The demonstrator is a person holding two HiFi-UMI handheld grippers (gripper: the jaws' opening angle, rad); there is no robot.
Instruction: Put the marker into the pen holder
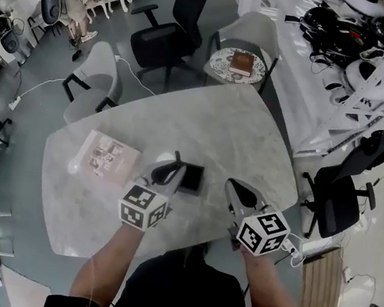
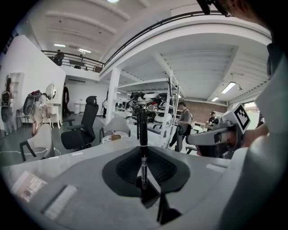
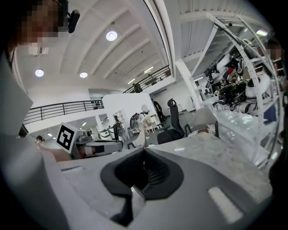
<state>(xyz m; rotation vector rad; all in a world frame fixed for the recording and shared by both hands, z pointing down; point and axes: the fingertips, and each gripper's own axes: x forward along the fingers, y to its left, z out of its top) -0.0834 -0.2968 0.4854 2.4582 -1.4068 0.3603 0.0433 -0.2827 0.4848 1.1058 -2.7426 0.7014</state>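
A black marker (image 2: 143,130) stands upright between the jaws of my left gripper (image 2: 143,155), which is shut on its lower part. In the head view my left gripper (image 1: 166,172) hovers over the marble table (image 1: 251,144), right beside a black square pen holder (image 1: 191,179) on its right. The marker itself is hard to make out from above. My right gripper (image 1: 235,189) is a little right of the holder; its jaws (image 3: 144,164) are shut with nothing between them. Each gripper shows in the other's view: the right gripper (image 2: 220,134) and the left gripper (image 3: 94,146).
A pale booklet (image 1: 108,157) and a small white object (image 1: 74,165) lie on the table's left side. Office chairs (image 1: 169,33) and a small round table with a book (image 1: 239,64) stand beyond the far edge. Shelving with gear (image 1: 354,45) runs along the right.
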